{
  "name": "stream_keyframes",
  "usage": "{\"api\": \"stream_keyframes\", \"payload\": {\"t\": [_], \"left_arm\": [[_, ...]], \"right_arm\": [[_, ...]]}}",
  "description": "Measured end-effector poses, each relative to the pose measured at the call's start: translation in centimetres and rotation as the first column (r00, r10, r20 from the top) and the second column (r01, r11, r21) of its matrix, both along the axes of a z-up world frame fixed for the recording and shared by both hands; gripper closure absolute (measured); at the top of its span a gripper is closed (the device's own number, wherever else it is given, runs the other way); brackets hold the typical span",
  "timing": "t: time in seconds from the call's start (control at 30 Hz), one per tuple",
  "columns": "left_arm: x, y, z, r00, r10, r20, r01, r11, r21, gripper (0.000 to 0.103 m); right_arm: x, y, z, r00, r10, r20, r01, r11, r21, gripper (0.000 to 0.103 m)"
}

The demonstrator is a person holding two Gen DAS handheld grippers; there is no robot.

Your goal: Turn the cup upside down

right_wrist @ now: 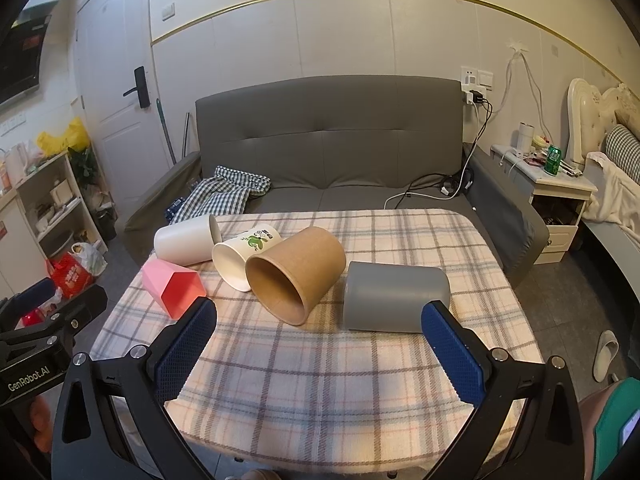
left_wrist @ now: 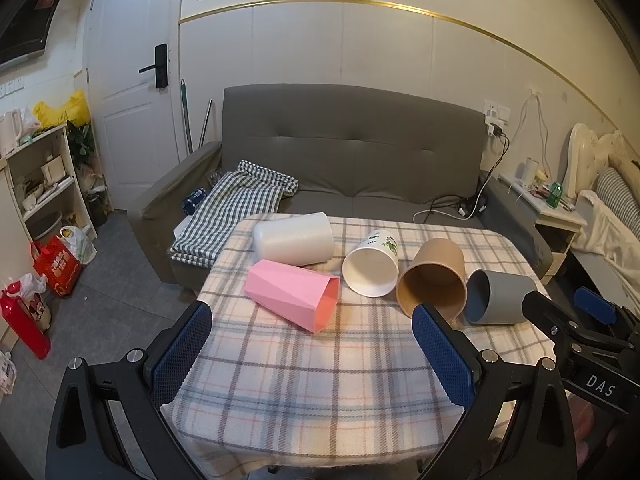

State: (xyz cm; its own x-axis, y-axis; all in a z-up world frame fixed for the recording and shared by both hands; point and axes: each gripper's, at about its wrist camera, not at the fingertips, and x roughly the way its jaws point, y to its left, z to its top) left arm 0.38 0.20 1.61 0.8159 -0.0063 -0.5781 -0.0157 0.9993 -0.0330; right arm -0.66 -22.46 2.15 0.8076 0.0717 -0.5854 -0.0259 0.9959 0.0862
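Observation:
Several cups lie on their sides on a plaid-covered table: a pink faceted cup, a plain white cup, a white printed paper cup, a brown paper cup and a grey cup. My left gripper is open and empty, above the near table, in front of the pink cup. My right gripper is open and empty, with the brown cup and grey cup just beyond its fingertips. The pink cup lies at its left.
A grey sofa with a checked cloth stands behind the table. A shelf unit and bags are on the floor at left. A nightstand and bed are at right. A slipper lies on the floor.

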Motion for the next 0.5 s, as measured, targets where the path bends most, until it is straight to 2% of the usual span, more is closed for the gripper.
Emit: {"api": "stream_keyframes", "payload": {"t": [0.5], "left_arm": [[0.03, -0.04, 0.05, 1.000, 0.000, 0.001, 0.000, 1.000, 0.001, 0.000]], "right_arm": [[0.07, -0.12, -0.10, 1.000, 0.002, -0.003, -0.002, 1.000, 0.000, 0.000]]}}
